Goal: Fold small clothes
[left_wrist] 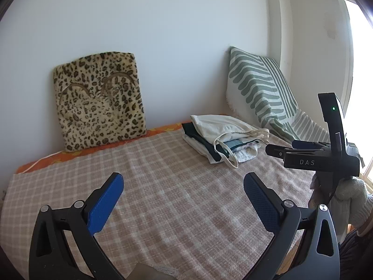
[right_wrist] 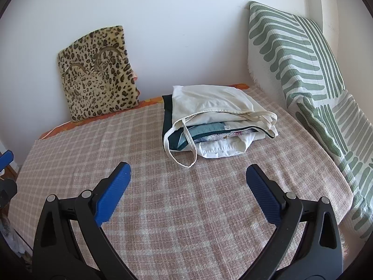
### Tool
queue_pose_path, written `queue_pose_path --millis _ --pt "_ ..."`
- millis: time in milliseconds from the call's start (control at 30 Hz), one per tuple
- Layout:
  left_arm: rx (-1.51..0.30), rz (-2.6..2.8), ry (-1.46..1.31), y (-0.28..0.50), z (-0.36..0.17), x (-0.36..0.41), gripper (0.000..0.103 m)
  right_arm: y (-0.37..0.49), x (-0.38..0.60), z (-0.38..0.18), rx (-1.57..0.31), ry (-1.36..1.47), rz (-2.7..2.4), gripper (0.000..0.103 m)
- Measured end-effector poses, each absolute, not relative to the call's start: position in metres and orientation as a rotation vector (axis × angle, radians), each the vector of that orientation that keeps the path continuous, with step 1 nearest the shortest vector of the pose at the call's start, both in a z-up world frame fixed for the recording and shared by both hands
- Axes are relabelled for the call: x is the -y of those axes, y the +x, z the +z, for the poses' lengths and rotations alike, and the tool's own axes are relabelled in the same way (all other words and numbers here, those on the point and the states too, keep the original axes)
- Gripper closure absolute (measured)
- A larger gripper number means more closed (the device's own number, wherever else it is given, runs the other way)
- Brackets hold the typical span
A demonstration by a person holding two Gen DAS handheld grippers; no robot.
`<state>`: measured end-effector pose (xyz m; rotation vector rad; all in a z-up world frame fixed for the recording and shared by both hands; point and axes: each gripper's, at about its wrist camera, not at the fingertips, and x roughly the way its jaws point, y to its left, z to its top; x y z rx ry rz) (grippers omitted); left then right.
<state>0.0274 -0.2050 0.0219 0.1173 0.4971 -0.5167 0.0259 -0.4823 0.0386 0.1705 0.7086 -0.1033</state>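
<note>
While both tools hovered over the checked bed cover [right_wrist: 163, 210], the left gripper [left_wrist: 184, 200] and the right gripper [right_wrist: 188, 189] each had their blue pads spread wide apart, holding nothing. A stack of folded clothes [right_wrist: 216, 130] — a cream tote bag [right_wrist: 209, 102] lying on top — sat at twelve o'clock from the right gripper, with a leopard-print cushion [right_wrist: 98, 72] at ten o'clock and a green-striped pillow [right_wrist: 300, 63] at two o'clock, both against the wall.

A home bedroom: a checked blanket [right_wrist: 186, 210] covers the bed, cushions [right_wrist: 98, 74] leaning against the wall.
</note>
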Motion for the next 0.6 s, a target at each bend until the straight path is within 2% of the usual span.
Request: queue_pose_path --millis 600 --pt "-0.515 -0.498 0.156 0.026 0.017 0.210 0.001 0.026 0.496 0.037 -0.704 0.208 -0.133 0.001"
